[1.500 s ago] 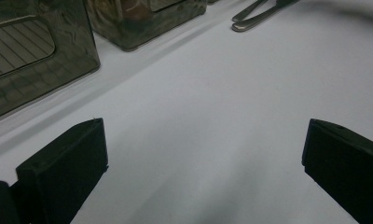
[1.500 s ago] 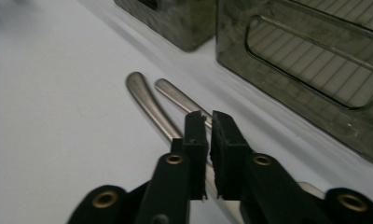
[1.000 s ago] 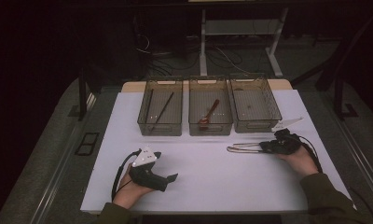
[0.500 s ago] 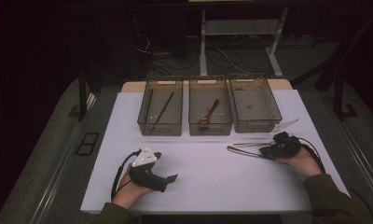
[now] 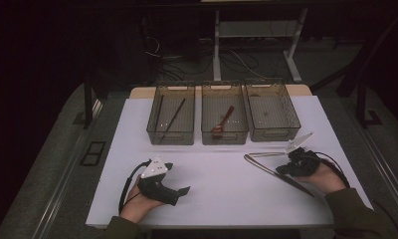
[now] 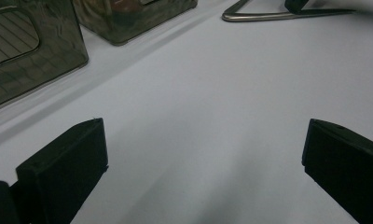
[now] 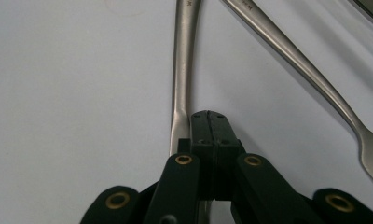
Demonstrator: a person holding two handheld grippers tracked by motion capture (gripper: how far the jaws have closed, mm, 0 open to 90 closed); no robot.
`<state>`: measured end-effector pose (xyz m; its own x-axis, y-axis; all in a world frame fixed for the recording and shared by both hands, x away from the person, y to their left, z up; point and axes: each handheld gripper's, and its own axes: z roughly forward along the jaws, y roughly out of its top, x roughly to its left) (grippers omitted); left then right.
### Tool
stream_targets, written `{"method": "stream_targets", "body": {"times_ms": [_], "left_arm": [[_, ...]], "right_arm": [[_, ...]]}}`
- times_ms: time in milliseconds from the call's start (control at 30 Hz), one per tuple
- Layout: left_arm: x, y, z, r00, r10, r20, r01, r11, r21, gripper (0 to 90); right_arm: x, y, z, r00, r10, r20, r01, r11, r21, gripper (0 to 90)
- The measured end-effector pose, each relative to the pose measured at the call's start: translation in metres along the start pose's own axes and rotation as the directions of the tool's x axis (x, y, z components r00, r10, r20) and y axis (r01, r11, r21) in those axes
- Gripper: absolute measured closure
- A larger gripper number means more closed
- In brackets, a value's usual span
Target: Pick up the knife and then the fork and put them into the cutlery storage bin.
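Cutlery: two steel pieces lie on the white table (image 5: 212, 199) in a V, tips meeting ahead of the right gripper (image 7: 208, 116). That gripper's jaws are pressed together just beside the near piece (image 7: 182, 70), on its right; no metal shows between them, so I'd call it shut beside the handle, not pinching it. The second piece (image 7: 310, 79) runs off diagonally further right, widening toward the gripper, looks like a fork or spoon end. Left gripper (image 5: 179, 191) rests idle, jaws spread wide over bare table, V tip (image 6: 236, 14) far ahead of it. Beyond both, three bins: left bin (image 5: 152, 130) holds chopsticks, middle bin (image 5: 205, 130) a reddish spoon, right bin (image 5: 292, 119) looks empty, likely the destination, sorting by type.
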<state>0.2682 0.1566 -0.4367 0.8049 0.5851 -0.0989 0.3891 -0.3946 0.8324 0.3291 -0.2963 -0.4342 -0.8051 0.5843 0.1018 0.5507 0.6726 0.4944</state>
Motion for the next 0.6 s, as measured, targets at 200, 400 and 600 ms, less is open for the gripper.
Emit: {"method": "stream_targets", "body": {"times_ms": [200,400,600], "left_arm": [[0.0,0.0,0.0,1.0,-0.003,0.0,0.003,1.0,0.0,0.0],[0.0,0.0,0.001,1.0,-0.003,0.007,0.003,1.0,0.002,0.0],[0.0,0.0,0.001,1.0,-0.003,0.006,0.003,1.0,0.001,0.0]], "right_arm": [[-0.002,0.001,-0.005,0.9997,0.023,0.006,-0.023,0.999,-0.028,88.6],[0.001,0.009,-0.015,0.999,0.045,0.008,-0.044,0.998,-0.045,84.2],[0.005,0.022,-0.016,0.9992,0.03,0.026,-0.03,1.0,0.005,80.4]]}}
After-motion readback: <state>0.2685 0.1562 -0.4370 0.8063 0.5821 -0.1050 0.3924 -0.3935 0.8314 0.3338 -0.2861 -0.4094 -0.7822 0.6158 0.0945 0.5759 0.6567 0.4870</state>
